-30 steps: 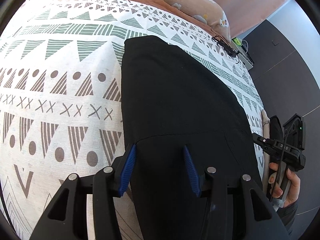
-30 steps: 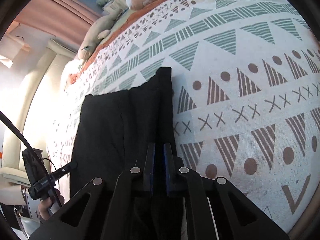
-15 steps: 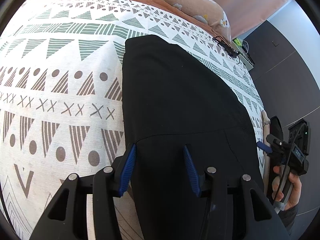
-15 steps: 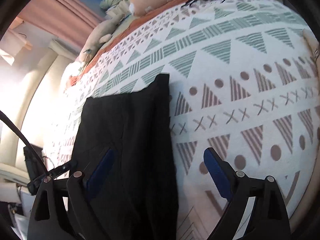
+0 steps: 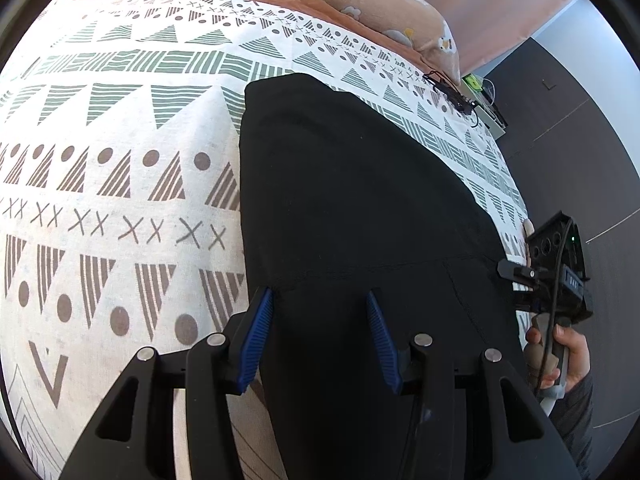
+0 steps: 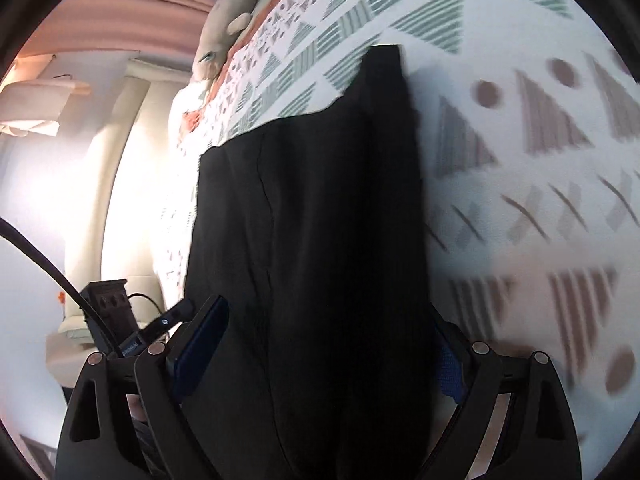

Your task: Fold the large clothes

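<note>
A large black garment point(image 5: 352, 208) lies folded lengthwise on the patterned bedspread point(image 5: 120, 184). My left gripper point(image 5: 320, 304) is open just above the garment's near end, empty, its blue pads on either side of a seam. The right gripper point(image 5: 556, 280) shows at the garment's right edge, held in a hand. In the right wrist view the garment point(image 6: 312, 220) fills the middle, and my right gripper point(image 6: 328, 340) is wide open over its near end, empty. The left gripper's body point(image 6: 116, 320) shows at the lower left there.
Plush toys and a pink pillow point(image 5: 392, 12) lie at the bed's far end. A black cable point(image 5: 452, 92) rests near the bed's right edge. Dark floor point(image 5: 580, 152) lies to the right of the bed, pink curtains point(image 6: 132, 12) beyond.
My right gripper opened from shut and let go of the garment's edge, then swung left over the garment. My left gripper stayed open in place.
</note>
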The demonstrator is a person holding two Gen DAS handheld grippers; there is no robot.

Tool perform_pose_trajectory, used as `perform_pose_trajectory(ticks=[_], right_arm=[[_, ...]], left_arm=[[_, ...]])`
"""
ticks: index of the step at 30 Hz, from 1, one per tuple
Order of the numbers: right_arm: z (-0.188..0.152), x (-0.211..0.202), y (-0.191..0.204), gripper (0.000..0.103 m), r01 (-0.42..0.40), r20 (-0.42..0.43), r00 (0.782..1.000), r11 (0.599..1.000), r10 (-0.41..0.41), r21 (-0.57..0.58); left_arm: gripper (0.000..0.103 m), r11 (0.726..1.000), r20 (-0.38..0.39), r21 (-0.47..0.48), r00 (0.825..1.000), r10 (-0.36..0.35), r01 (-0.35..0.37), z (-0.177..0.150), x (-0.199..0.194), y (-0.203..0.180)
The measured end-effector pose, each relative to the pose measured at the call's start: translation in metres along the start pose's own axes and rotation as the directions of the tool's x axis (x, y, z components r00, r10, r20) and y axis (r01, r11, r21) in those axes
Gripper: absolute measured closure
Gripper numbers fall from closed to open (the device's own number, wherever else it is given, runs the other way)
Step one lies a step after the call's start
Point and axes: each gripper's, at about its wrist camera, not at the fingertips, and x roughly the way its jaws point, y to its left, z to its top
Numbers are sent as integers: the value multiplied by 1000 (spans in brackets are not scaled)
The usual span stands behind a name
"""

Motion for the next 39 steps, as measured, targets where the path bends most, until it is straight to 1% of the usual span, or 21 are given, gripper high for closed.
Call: perform_pose_trajectory(ticks=[2,3,4,5,6,7,10,12,15,17,18,21,25,31,36,39], right_arm=[[8,7,0,14,-4,-8,1000,1000,4,-9],[12,9,0,18,1,-10,1000,1000,-1,-14],[16,12,-3,25,16,-9,1000,1000,-16,-19],[18,13,-4,30,29,-9,1000,999,-29,-23],[21,14,-7,40,39,-8,999,999,-40,-24],[19,14,-7,48,39,-7,999,999,-39,-21],[17,14,-8,59,23,-4,1000,1000,-23,-16],[13,14,-7,64,26,4,1000,999,-26,-28],[9,13,-2,74,28,22,999,999,-27,-44],[8,12,6,79,33,41,999,998,-30,-61],[6,10,10,81,38,50,998,997,-34,-74],[-2,2,28,86,57,83,995,992,-48,-111],[-14,-8,52,87,87,128,989,984,-67,-158],[-47,-34,90,88,121,221,972,972,-75,-202],[-87,-66,118,88,133,301,952,964,-60,-229],[-113,-94,127,88,138,333,942,956,-46,-258]], left_arm=[[54,1000,3,-2,1000,8,-8,4,3,3],[54,1000,3,-9,1000,9,-9,6,5,5],[54,1000,3,-21,1000,9,-9,9,7,8],[54,999,2,-30,1000,12,-12,12,9,11],[54,999,1,-41,1000,15,-15,14,12,13],[52,998,0,-55,1000,15,-15,18,14,16],[47,996,-8,-89,1000,17,-17,28,26,22],[45,994,-22,-107,1000,6,-9,34,35,25],[45,991,-35,-135,999,-9,5,39,42,29],[46,993,-30,-117,1000,5,-9,40,41,23],[50,995,-24,-103,1000,11,-13,40,40,21],[58,998,-1,-65,1000,24,-24,37,30,13],[70,999,33,-48,999,1,0,37,12,3],[77,1000,115,-5,993,-28,29,30,-26,-18],[79,999,183,12,982,-50,49,19,-65,-34],[80,998,225,26,972,-68,64,11,-90,-43]])
